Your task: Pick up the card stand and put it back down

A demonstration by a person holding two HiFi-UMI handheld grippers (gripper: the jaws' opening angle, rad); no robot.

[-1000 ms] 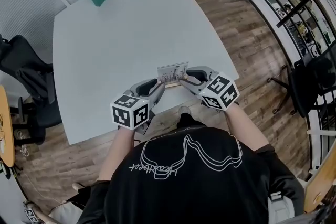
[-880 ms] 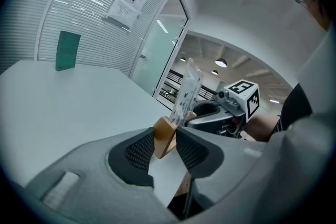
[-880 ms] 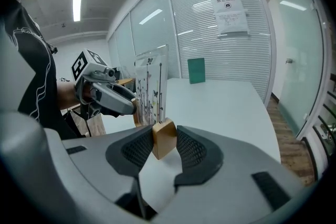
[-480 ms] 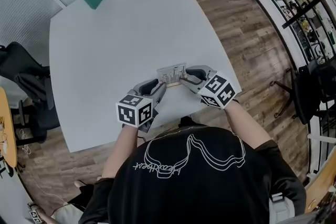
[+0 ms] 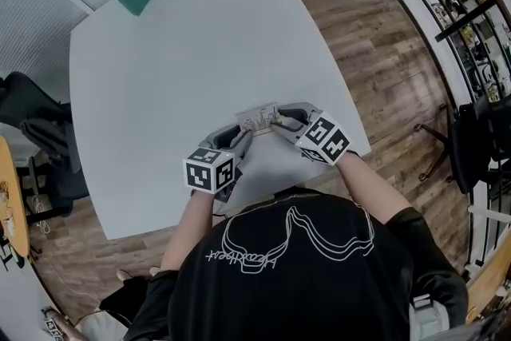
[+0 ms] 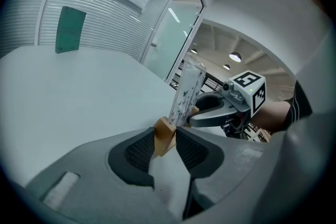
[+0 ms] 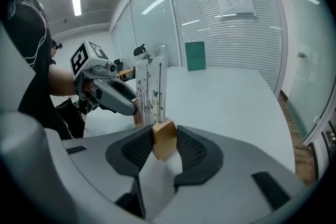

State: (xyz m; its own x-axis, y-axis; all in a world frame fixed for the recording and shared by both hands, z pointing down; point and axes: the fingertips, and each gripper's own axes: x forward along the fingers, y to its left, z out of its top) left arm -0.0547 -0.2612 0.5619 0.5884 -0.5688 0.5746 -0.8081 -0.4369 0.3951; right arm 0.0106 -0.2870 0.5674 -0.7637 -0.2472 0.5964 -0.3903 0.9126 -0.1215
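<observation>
The left gripper (image 5: 242,140) is clamped on one end of the card stand (image 5: 258,118), on its wooden base. The right gripper (image 5: 277,122) is clamped on the other end. The stand is upright at the near edge of the table (image 5: 200,52).

Two bare forearms reach forward from the person's body and angle inward, so the two claws point toward each other, tips near. The left claw (image 5: 243,138) has both pads pressed against one wooden end of the card stand (image 5: 258,118). The right claw (image 5: 275,122) clamps the opposite end likewise.
</observation>
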